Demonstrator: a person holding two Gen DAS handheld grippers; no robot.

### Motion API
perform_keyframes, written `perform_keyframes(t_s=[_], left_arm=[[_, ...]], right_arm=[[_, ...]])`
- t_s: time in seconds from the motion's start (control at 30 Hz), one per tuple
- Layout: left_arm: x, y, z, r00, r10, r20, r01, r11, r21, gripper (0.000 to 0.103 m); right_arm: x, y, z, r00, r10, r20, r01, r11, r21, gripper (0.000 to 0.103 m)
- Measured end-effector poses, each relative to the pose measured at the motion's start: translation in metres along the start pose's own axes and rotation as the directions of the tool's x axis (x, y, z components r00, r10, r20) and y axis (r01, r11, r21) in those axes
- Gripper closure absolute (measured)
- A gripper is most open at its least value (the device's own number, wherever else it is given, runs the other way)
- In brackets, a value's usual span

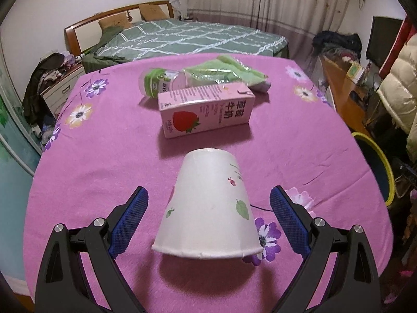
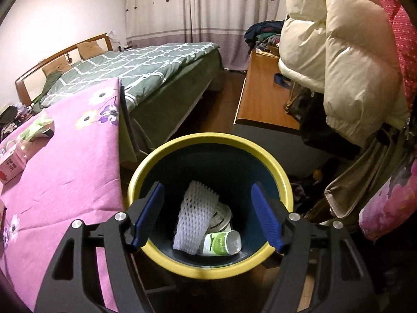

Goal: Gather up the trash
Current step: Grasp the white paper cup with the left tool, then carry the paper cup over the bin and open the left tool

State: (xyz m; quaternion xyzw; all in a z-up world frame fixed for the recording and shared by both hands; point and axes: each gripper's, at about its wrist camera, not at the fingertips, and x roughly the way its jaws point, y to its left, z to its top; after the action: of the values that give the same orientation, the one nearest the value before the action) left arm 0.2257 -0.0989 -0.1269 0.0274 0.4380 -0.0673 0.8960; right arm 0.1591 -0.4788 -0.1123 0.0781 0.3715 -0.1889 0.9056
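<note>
The left gripper stands wide open, its blue pads apart from a white paper cup that lies on its side between them. There is clear space on both sides of the cup, so nothing is gripped. The cup's rim faces the camera and its base points away, and it rests on the pink flowered tablecloth. Just beyond the cup lies a pink strawberry milk carton on its side. Behind that, touching or nearly so, lie a green-labelled plastic bottle and a crumpled green wrapper, all on the same cloth.

The right gripper is also open, with nothing between its pads. It hangs over the mouth of a yellow-rimmed bin that stands on the floor beside the table's edge. Inside the bin, seen between the fingers, lie a white foam net sleeve, a small green-and-white bottle and another pale container under them, only partly visible. A cream puffer coat hangs to the right of the bin.
</note>
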Motion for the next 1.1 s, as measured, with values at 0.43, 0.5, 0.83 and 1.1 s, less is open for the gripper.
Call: perform_keyframes(t_s=[0.43, 0.5, 0.83, 1.1], left_arm=[[0.018, -0.020, 0.010, 0.994, 0.046, -0.094, -0.034, 0.991, 0.126, 0.039], [0.013, -0.026, 0.011, 0.995, 0.021, -0.092, -0.009, 0.991, 0.137, 0.041], [-0.022, -0.112, 0.039, 0.987, -0.160, -0.018, 0.159, 0.946, 0.281, 0.041], [-0.028, -0.243, 0.058, 0.933, -0.354, -0.064, 0.345, 0.829, 0.439, 0.041]], right_arm=[[-0.002, 0.000, 0.000, 0.999, 0.037, -0.010, -0.037, 0.999, -0.001, 0.036], [-0.004, -0.001, 0.000, 0.999, 0.044, -0.008, -0.044, 0.999, 0.003, 0.036], [-0.037, -0.020, -0.003, 0.998, 0.013, 0.061, -0.015, 1.000, 0.025, 0.036], [-0.064, -0.052, -0.019, 0.995, -0.047, 0.083, 0.042, 0.997, 0.059, 0.036]])
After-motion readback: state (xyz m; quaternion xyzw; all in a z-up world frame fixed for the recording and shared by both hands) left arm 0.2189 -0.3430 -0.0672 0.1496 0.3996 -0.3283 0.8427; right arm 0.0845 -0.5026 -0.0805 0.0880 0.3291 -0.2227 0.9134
